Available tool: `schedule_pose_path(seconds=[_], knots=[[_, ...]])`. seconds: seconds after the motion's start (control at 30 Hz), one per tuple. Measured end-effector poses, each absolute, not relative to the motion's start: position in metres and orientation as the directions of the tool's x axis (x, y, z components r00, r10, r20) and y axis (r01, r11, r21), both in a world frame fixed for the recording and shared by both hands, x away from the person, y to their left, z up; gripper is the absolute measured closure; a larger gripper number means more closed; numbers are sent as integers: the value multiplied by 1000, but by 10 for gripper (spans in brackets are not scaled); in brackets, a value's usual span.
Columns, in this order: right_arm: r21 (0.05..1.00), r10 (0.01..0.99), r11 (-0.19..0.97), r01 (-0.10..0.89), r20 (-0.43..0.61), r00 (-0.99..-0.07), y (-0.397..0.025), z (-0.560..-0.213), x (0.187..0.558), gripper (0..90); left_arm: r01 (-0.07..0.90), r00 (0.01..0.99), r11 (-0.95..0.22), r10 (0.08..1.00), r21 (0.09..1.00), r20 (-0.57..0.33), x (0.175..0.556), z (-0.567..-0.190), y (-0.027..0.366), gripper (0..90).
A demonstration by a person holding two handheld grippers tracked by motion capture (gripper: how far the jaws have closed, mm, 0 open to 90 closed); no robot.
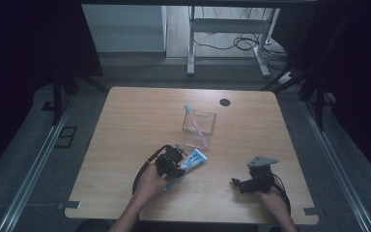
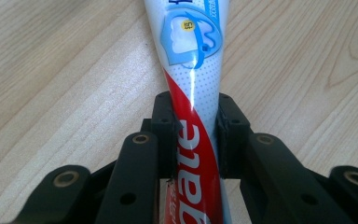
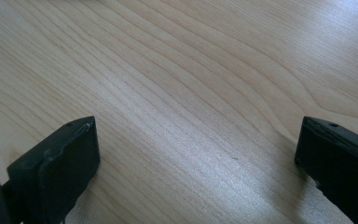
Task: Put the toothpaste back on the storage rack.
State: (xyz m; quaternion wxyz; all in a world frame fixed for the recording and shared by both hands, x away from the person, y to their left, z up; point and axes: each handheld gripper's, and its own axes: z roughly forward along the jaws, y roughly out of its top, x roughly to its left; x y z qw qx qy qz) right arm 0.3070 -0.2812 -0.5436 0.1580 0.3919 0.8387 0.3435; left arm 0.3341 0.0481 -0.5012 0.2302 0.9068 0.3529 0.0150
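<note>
The wooden surface [image 1: 140,121] carries a clear container [image 1: 199,129] with a toothbrush [image 1: 193,121] leaning inside it. Just in front of it lies the toothpaste tube [image 2: 193,70], its lower part pinched between the closed left tongs [image 2: 196,135]. The right tongs [image 3: 196,154] rest wide apart, holding nothing, over bare wood. The soft tube could buckle or slide from the narrow pinch when lifted, or knock the light container over.
</note>
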Motion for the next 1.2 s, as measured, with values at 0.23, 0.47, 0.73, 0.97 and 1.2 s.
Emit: schedule_pose_path(seconds=[0.23,0.47,0.73,0.97,1.2], knots=[[701,765,458,547,3,-644,-281,-544,307,0,610,763,-620,628,494,-154,332,-489,52,735],[700,765,458,548,3,-644,-281,-543,307,0,575,775,-586,613,571,-153,331,-473,57,735],[699,763,462,546,1,-646,-282,-543,307,0,553,777,-543,611,632,-154,335,-459,62,734],[699,763,461,546,0,-646,-282,-544,307,0,538,779,-523,608,661,-153,340,-447,61,733],[699,763,462,546,0,-646,-282,-544,307,0,524,770,-491,622,696,-141,349,-433,61,734]])
